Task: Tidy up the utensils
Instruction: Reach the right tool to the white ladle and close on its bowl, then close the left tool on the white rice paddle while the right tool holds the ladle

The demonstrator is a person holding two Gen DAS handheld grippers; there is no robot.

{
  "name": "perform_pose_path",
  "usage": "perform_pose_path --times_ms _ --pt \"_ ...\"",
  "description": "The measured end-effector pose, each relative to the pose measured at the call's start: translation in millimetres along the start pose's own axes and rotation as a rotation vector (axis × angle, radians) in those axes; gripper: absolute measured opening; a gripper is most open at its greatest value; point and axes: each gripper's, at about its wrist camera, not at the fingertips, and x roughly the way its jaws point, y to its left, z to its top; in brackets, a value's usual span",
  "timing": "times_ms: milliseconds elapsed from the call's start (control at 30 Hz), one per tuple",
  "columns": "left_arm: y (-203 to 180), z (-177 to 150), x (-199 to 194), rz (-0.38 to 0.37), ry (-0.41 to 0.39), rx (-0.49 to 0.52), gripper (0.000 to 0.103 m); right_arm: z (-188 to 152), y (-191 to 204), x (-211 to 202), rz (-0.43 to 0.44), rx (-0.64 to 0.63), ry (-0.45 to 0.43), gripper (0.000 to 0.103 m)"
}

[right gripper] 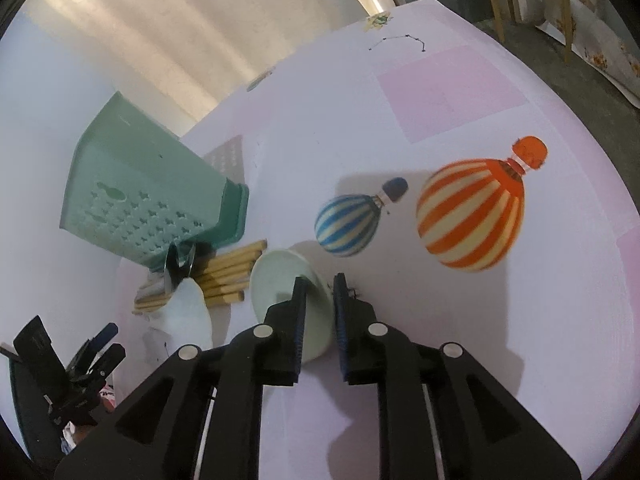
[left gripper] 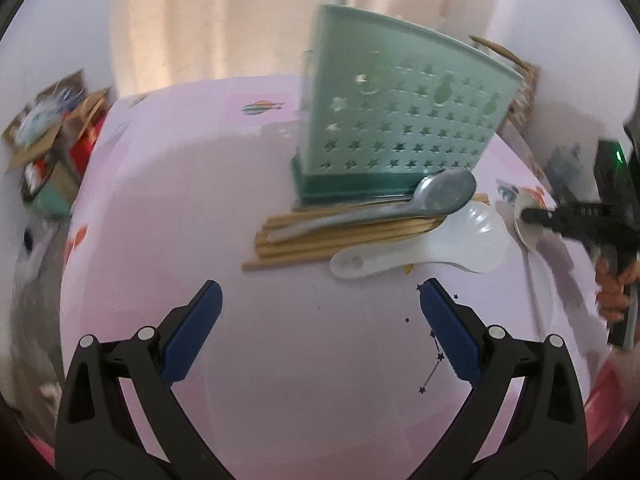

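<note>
Far left of the green holder (left gripper: 400,120), a heap of cardboard boxes (left gripper: 52,136) was smeared by blur and cut by the lens edge. The left tongs (left gripper: 320,286) hung wide open with nothing between their blue pads, over bare tabletop (left gripper: 200,200) in front of the holder.

The holder itself stood upright on the tabletop. It was pale green plastic with a darker base, and its wall was pierced with stars and a few gourd shapes. Its inside could not be seen.

Against its base lay a bundle of wooden chopsticks (left gripper: 320,236), with a metal spoon (left gripper: 440,196) across them, bowl toward the right. Just in front of these lay a white rice paddle (left gripper: 432,248), flat on the tabletop.

Right of the holder, a pale scoop (right gripper: 280,280) stood tilted on the tabletop. It was too blurred to tell whether it was a spoon or a ladle. The right tongs (right gripper: 320,280) stood only narrowly apart with its rim between them. Whether the pads pressed on it I cannot tell. A hand (left gripper: 616,280) behind them was cut off at the frame edge.
</note>
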Motion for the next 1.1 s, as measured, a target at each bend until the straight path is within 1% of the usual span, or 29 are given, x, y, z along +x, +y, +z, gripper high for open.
perform_pose_path --times_ms 33,67,100,133,167,233,267,300,367,400,467,567,667,733,767,800,833,867,933,1000,1033,1100 --pt "-3 3 2 -0.007 0.002 0.036 0.094 0 2 1 0.000 -0.006 -0.004 0.015" --pt "-10 7 6 -0.029 0.005 0.104 0.094 -1 4 3 -0.003 -0.015 -0.008 0.015" --pt "-14 8 8 -0.046 0.006 0.135 0.094 -2 5 3 -0.010 -0.023 -0.013 0.015" --pt "-20 11 12 -0.074 0.008 0.177 0.090 -3 7 3 -0.017 -0.031 -0.016 0.015" --pt "-24 14 16 -0.086 0.012 0.199 0.087 -4 8 3 -0.025 -0.037 -0.018 0.014" --pt "-31 20 29 -0.133 0.044 0.252 0.070 -6 7 0 -0.033 -0.032 -0.020 0.010" --pt "-31 24 36 -0.155 0.062 0.266 0.067 -6 6 -1 -0.035 -0.027 -0.019 0.008" --pt "-32 27 40 -0.168 0.074 0.274 0.061 -7 7 -2 -0.040 -0.027 -0.021 0.008" --pt "-36 35 43 -0.184 0.069 0.309 0.057 -8 8 -2 -0.047 -0.038 -0.029 0.008" --pt "-38 39 42 -0.213 0.069 0.333 0.055 -9 9 -2 -0.052 -0.051 -0.036 0.008" --pt "-43 47 45 -0.247 0.080 0.373 0.055 -11 9 -3 -0.053 -0.063 -0.042 0.008" --pt "-54 47 44 -0.280 0.095 0.449 0.052 -10 8 0 -0.043 -0.057 -0.046 0.008" --pt "-67 39 46 -0.280 0.127 0.539 0.052 -10 7 1 -0.037 -0.059 -0.047 0.008" --pt "-77 31 54 -0.231 0.139 0.613 0.052 -9 5 1 -0.032 -0.059 -0.044 0.008" --pt "-82 29 55 -0.192 0.123 0.659 0.052 -8 5 0 -0.032 -0.057 -0.042 0.008" --pt "-82 29 55 -0.188 0.132 0.659 0.040 -9 4 -1 -0.035 -0.057 -0.041 0.008" --pt "-83 30 55 -0.181 0.134 0.652 0.034 -9 5 -2 -0.043 -0.061 -0.040 0.008" --pt "-85 31 53 -0.173 0.137 0.653 0.030 -10 7 -2 -0.052 -0.068 -0.042 0.008" --pt "-85 28 47 -0.171 0.135 0.672 0.018 -11 8 -2 -0.052 -0.067 -0.042 0.008" --pt "-82 24 39 -0.171 0.139 0.670 0.013 -12 8 -2 -0.041 -0.055 -0.039 0.008" --pt "-81 20 33 -0.167 0.130 0.666 0.000 -12 8 -2 -0.037 -0.050 -0.039 0.008" --pt "-75 17 25 -0.173 0.136 0.641 0.001 -13 8 -3 -0.036 -0.046 -0.038 0.008"
